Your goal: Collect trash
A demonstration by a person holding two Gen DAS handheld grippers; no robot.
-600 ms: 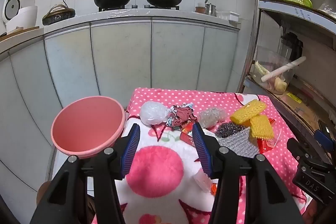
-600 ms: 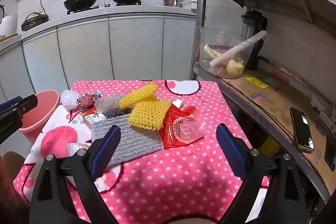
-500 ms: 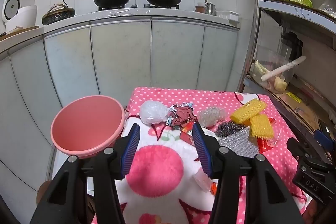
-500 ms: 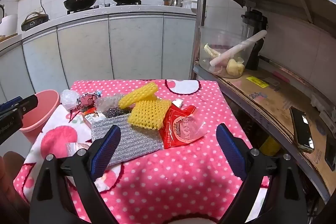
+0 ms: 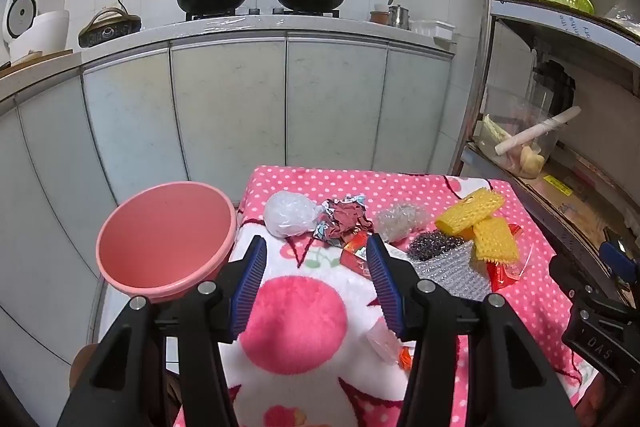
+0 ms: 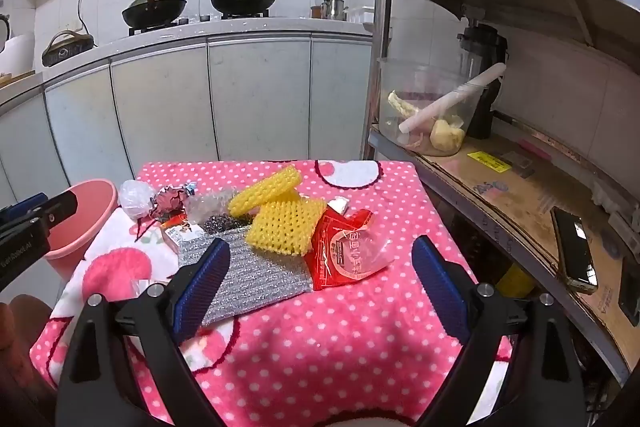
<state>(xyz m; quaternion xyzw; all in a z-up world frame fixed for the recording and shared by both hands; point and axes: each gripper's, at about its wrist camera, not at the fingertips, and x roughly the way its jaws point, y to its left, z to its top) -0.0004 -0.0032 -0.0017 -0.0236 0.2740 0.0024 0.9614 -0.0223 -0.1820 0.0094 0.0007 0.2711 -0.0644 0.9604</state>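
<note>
We see the trash spread in a loose band across the middle of the pink polka-dot counter (image 6: 360,327). In the right wrist view, two yellow foam nets (image 6: 286,227) sit at the centre of the frame, one lying partly over the other, and they overlap the upper edge of a red snack wrapper (image 6: 344,255) just to their right. A silver bubble mailer (image 6: 256,275) lies flat below and left of the nets, with a dark scouring ball (image 6: 222,223) at its upper edge. Further left we find a clear bubble-wrap wad (image 6: 204,205), a crumpled dark red wrapper (image 6: 170,199) and a knotted white plastic bag (image 6: 134,199), one beside the next. In the left wrist view a small red packet (image 5: 354,253) lies just below the crumpled wrapper, partly behind a finger.

The pink bin (image 5: 164,243) stands off the counter's left edge, in the lower left of the left wrist view, close to the white bag.

Our left claw (image 5: 316,285) hangs over the near part of the counter, its blue pads moderately apart and holding nothing. Our right claw (image 6: 320,285) is spread wide above the mailer and red wrapper, also with nothing in it
</note>
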